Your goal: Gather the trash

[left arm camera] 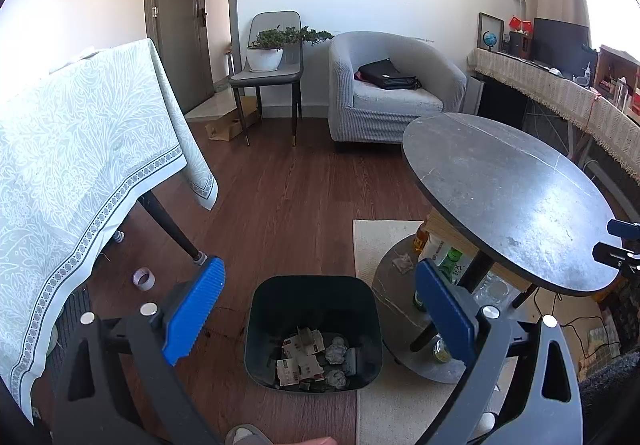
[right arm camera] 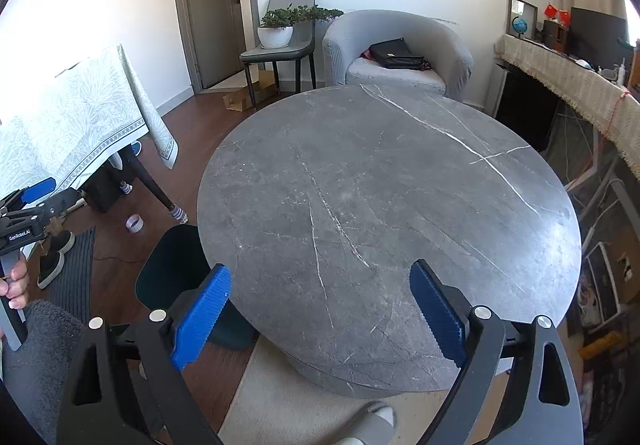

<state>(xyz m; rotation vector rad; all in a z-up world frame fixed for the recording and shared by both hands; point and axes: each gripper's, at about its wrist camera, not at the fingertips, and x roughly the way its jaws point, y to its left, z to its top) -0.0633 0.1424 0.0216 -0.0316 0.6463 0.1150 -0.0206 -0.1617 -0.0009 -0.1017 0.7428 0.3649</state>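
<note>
A dark bin (left arm camera: pixel 256 325) stands on the floor straight below my left gripper (left arm camera: pixel 318 273), whose blue pads are wide apart with nothing between them. Inside lie crumpled paper balls (left arm camera: pixel 335 353) and red-and-white wrappers (left arm camera: pixel 300 361). A crumpled tissue (left arm camera: pixel 404 263) rests on the lower shelf of the round grey table (left arm camera: pixel 500 185). My right gripper (right arm camera: pixel 320 271) hangs open and empty over the near part of that bare table top (right arm camera: pixel 380 165). The bin (right arm camera: pixel 172 269) shows partly behind the table's left edge. A hand (right arm camera: pixel 16 285) holds the left gripper (right arm camera: pixel 32 201) at the far left.
Bottles (left arm camera: pixel 450 265) stand under the round table. A tape roll (left arm camera: pixel 143 279) lies on the wood floor beside a cloth-covered table (left arm camera: pixel 80 165). A pale rug (left arm camera: pixel 384 241), a grey armchair (left arm camera: pixel 384 93) and a chair with a plant (left arm camera: pixel 268 73) stand beyond. Shoes (right arm camera: pixel 56 257) sit on a mat.
</note>
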